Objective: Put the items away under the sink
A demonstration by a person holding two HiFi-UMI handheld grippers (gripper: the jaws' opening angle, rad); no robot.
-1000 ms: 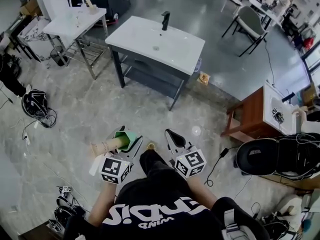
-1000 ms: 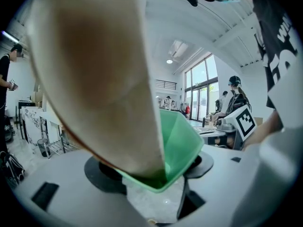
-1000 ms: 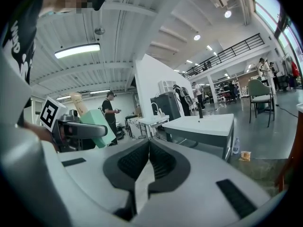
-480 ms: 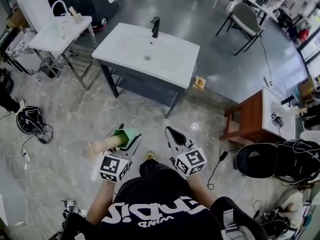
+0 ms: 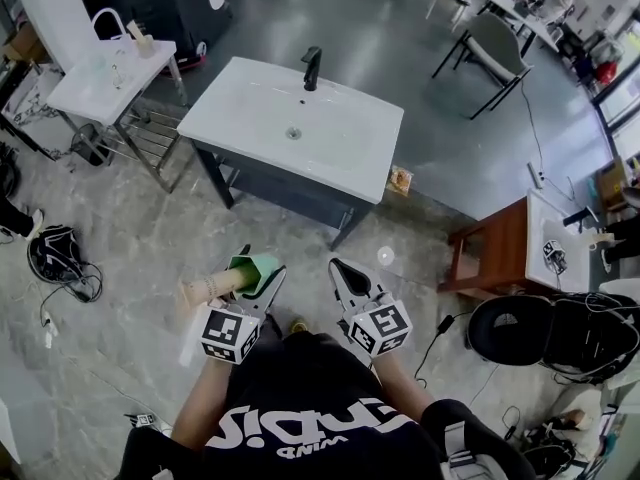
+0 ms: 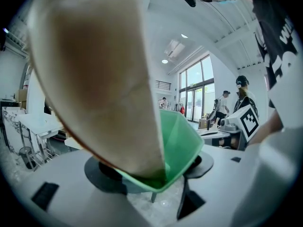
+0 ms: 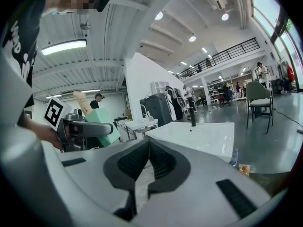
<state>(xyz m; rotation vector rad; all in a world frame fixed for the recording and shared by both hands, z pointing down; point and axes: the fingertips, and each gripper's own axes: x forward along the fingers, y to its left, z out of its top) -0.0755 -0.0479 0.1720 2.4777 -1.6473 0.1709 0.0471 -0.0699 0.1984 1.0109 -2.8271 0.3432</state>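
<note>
While the person is standing on the grey floor, the head view is showing the left gripper clamping a green holder, with a tan tube sticking out of it. The tube's long axis is running leftward, across the line to the white sink. That sink is lying straight ahead and well apart from both tools, and the dark stand beneath it is facing the person. The right gripper is pointing the same way just beside the left one, no nearer the sink. Looking along the left gripper, its camera is finding the jaws pressing on the green holder, while the tan tube is filling most of the frame. Looking along the right gripper, its camera is showing ribbed jaws meeting with nothing between them and the sink ahead. The green holder is hanging to the left. Judging from this, the loaded left tool is needing a forward, downward reach to get under the sink.
</note>
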